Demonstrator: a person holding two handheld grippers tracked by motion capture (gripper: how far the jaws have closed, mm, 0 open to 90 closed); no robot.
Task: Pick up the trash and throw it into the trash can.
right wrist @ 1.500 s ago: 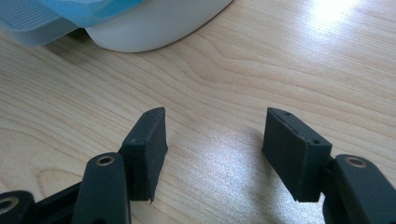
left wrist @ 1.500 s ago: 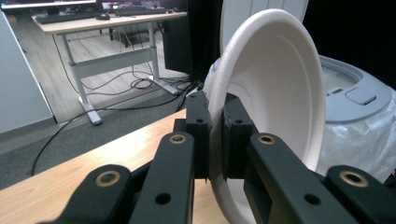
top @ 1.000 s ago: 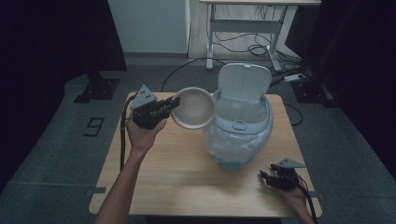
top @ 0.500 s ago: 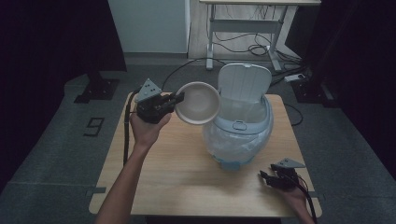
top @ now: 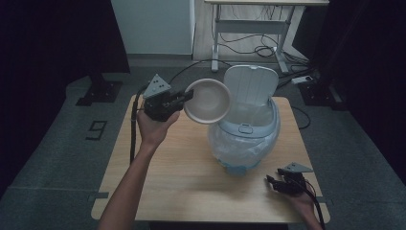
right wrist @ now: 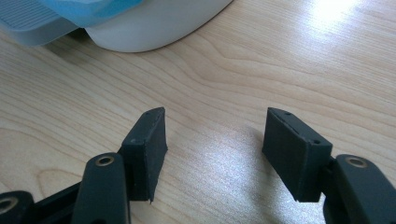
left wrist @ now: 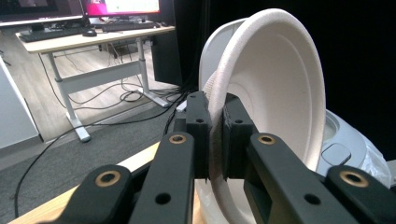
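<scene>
The left gripper [top: 187, 97] is raised above the far left part of the wooden table [top: 186, 182], its 2 black jaws clamped on the rim of a white disposable bowl [top: 207, 101]; in the left gripper view the jaws pinch the rim [left wrist: 215, 135] from both faces, so the bowl [left wrist: 275, 93] stands tilted on edge, hollow side turned away from the hand. Holding it by the rim keeps the bowl's body free of the jaws and lets it be tipped or dropped without regripping. The bowl hangs just beside, and partly over, the mouth of a small bin [top: 245, 139] lined with a clear bag, whose hinged lid [top: 251, 86] stands open and upright at the rear; this placement suggests that the bowl is meant to go into the bin. The right gripper [top: 277, 184] rests low at the near right corner of the table, just beside the base of the bin [right wrist: 140, 28]; in the right gripper view its 2 jaws stand well apart with nothing but bare tabletop [right wrist: 219, 84] between them, apparently parked clear of the left hand's [top: 154, 128] path.
</scene>
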